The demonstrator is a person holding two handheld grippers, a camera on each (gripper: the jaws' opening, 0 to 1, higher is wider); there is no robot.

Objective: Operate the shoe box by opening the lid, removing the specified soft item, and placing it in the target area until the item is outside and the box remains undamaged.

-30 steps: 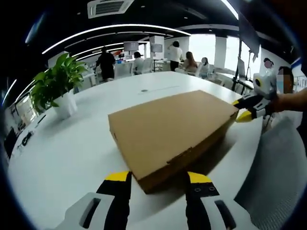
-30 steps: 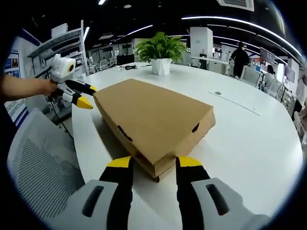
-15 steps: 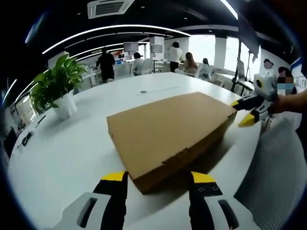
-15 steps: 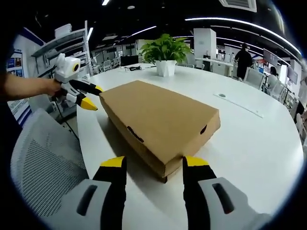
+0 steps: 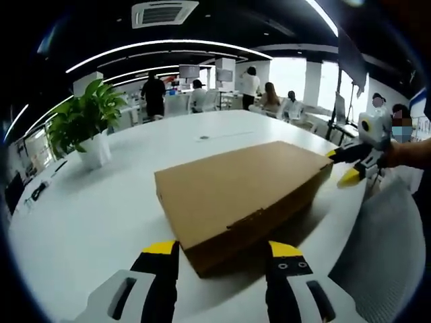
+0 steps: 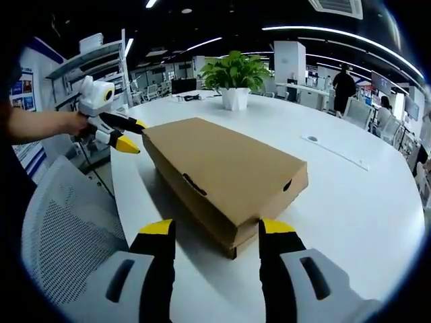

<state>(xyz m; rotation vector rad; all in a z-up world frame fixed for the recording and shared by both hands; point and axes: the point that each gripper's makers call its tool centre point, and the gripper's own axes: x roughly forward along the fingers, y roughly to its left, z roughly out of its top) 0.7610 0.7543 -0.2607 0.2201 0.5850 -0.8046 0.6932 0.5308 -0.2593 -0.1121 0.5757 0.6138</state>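
A closed brown cardboard shoe box (image 5: 242, 192) lies flat on the white round table (image 5: 101, 202); its lid is down. My left gripper (image 5: 223, 250) stands open at one short end of the box, jaws either side of the near corner, not touching it. My right gripper (image 6: 217, 229) stands open at the opposite short end of the shoe box (image 6: 225, 175). Each gripper appears in the other's view beside the far end of the box: the right gripper (image 5: 348, 165) and the left gripper (image 6: 121, 134), both with jaws apart. The soft item is hidden inside.
A potted green plant (image 5: 84, 124) in a white pot stands on the table beyond the box, also the plant (image 6: 234, 77). A grey mesh chair (image 6: 60, 222) sits at the table edge. Several people work at desks far behind (image 5: 202, 91).
Both grippers have drawn back slightly and dropped lower, so the box looks a little farther and flatter. The box itself has not moved and its lid stays shut.
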